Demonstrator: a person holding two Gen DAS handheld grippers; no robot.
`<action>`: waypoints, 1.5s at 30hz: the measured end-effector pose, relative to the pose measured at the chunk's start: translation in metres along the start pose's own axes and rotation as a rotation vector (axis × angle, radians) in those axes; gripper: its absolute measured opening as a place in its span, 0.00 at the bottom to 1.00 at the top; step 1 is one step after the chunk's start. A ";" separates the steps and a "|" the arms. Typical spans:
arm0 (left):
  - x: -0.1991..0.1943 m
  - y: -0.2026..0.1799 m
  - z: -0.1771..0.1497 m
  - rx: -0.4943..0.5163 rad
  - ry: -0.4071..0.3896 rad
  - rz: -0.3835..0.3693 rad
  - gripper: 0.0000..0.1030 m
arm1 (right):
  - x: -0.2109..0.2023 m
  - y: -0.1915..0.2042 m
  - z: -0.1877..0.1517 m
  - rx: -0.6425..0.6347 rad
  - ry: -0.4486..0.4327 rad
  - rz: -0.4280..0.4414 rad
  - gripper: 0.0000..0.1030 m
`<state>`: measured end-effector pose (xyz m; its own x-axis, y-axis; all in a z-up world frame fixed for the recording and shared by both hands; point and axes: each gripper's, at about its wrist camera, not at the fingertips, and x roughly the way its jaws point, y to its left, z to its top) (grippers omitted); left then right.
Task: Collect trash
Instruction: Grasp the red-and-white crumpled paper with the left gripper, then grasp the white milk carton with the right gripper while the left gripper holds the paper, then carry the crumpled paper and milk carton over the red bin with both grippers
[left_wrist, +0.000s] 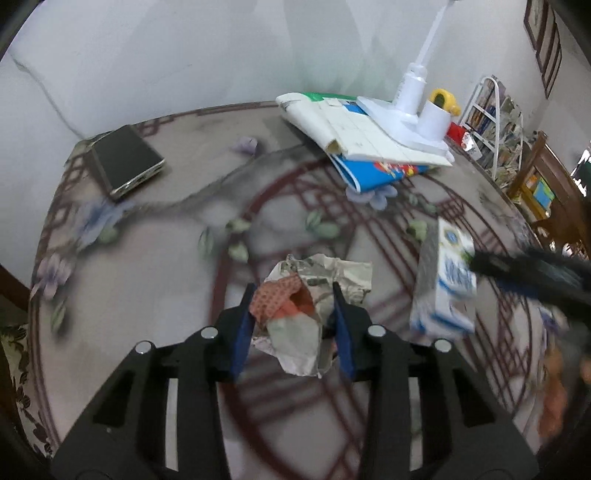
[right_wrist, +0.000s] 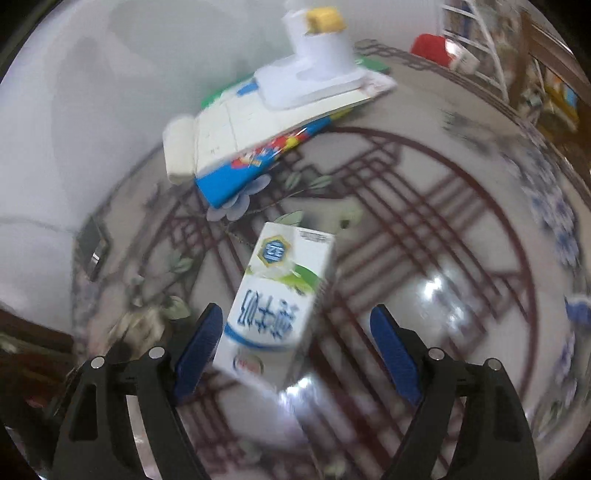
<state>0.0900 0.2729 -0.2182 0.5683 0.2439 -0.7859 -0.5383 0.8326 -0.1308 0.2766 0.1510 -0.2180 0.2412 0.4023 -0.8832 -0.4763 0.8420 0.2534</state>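
A crumpled wad of paper (left_wrist: 317, 273), white with an orange patterned scrap, lies on the round patterned table (left_wrist: 147, 258). My left gripper (left_wrist: 293, 291) is shut on it, a blue pad pressing each side. To its right stands a tilted white and blue milk carton (left_wrist: 448, 280), with a blurred dark finger (left_wrist: 491, 264) of my right gripper at its top. In the right wrist view the carton (right_wrist: 280, 291) sits between the jaws of my right gripper (right_wrist: 297, 310), which is open. The left pad is close to the carton and the right pad stands well apart. The wad (right_wrist: 140, 325) shows blurred at the left.
A black box (left_wrist: 125, 162) lies at the table's far left. At the back, a stack of books and papers (left_wrist: 369, 147) carries a white lamp base (left_wrist: 410, 92) and a white cup (left_wrist: 436, 118). A wire rack (left_wrist: 495, 122) and wooden furniture (left_wrist: 546, 184) stand beyond the right edge.
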 end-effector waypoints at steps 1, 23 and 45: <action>-0.003 -0.001 -0.004 0.006 -0.001 0.006 0.36 | 0.008 0.004 0.000 -0.021 0.013 -0.022 0.77; -0.065 -0.025 -0.006 0.006 -0.112 -0.015 0.37 | -0.037 -0.014 -0.027 -0.135 -0.030 -0.010 0.57; -0.193 -0.202 -0.069 0.301 -0.150 -0.323 0.37 | -0.286 -0.166 -0.206 0.142 -0.322 -0.125 0.57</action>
<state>0.0466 0.0233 -0.0821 0.7730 -0.0009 -0.6345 -0.1265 0.9797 -0.1555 0.1130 -0.1781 -0.0888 0.5544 0.3670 -0.7470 -0.3102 0.9240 0.2237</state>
